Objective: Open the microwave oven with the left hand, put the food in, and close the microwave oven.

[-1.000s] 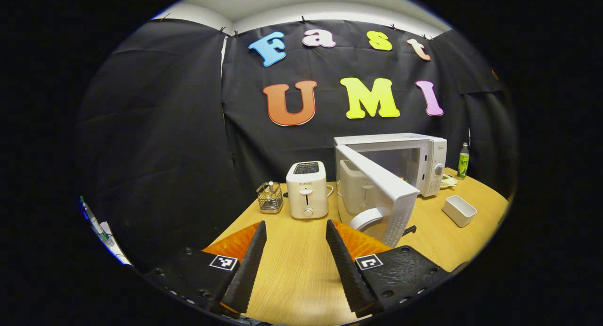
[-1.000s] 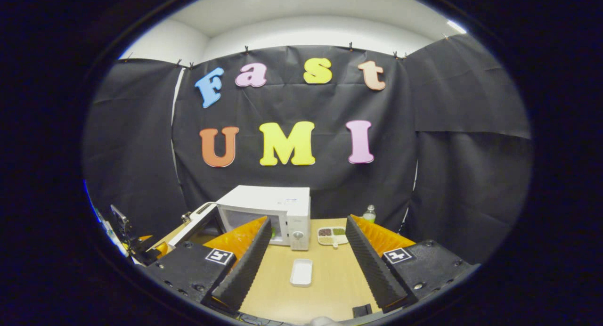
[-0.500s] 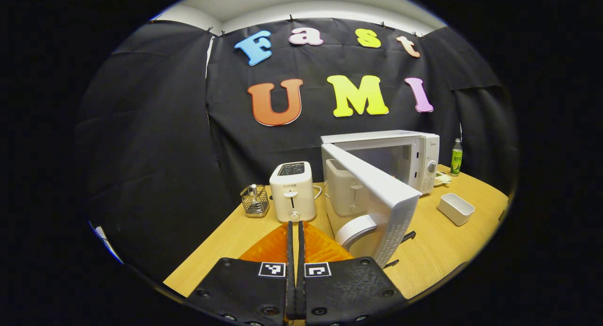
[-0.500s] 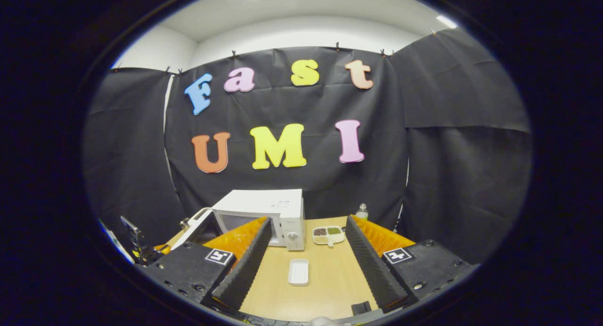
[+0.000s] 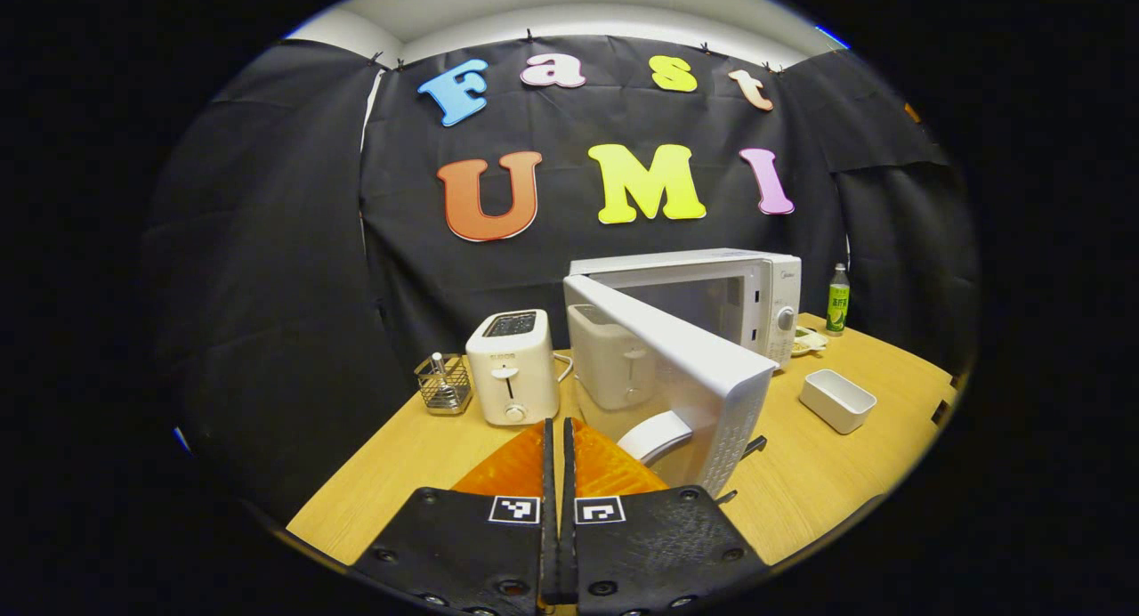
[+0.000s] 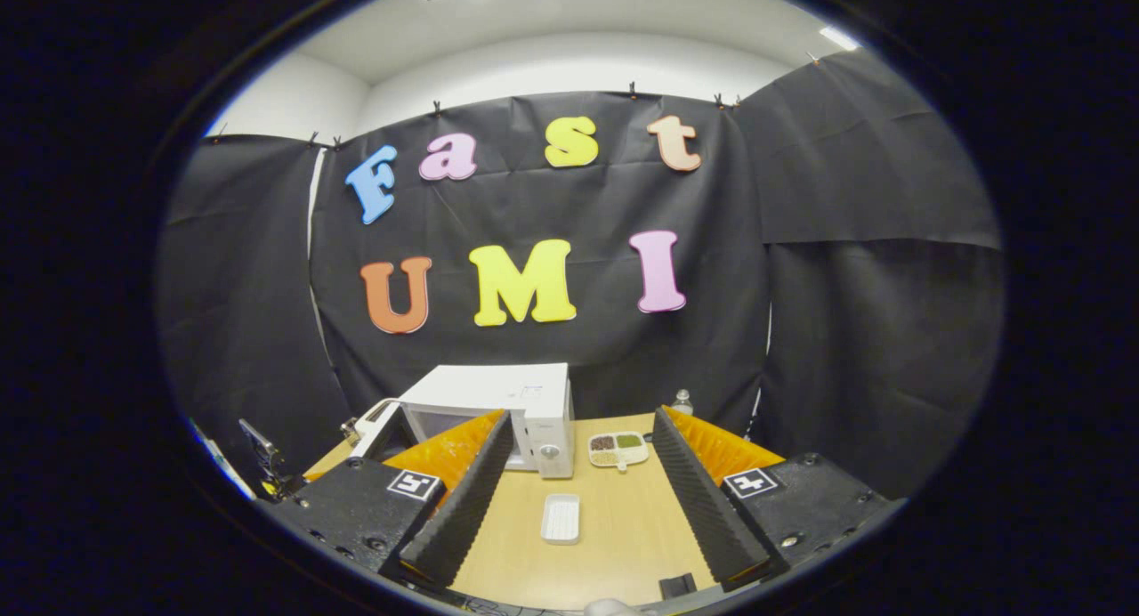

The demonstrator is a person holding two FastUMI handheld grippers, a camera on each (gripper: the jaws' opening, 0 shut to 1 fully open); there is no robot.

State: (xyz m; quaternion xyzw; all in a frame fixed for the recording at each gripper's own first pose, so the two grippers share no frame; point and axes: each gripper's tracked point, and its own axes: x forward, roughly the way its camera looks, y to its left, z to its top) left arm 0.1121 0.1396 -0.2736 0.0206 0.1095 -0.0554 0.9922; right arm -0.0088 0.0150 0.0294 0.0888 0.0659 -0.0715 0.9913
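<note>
Left hand-held gripper [image 5: 558, 545] hovering fully closed, empty, before the open microwave oven [image 5: 685, 331]; right hand-held gripper [image 6: 578, 500] hanging wide open, empty, above the counter [image 6: 614, 545].

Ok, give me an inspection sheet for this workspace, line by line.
Surface: wooden table, bare at the front.
Job's things: microwave with its door swung open; divided food plate on the table beside it.
Clutter: toaster, wire basket, white rectangular dish, green bottle.
Grippers: left tool shut on nothing; right tool open, empty.
Cables: short cord behind the toaster.
Surroundings: black cloth booth wall, white ceiling.
</note>
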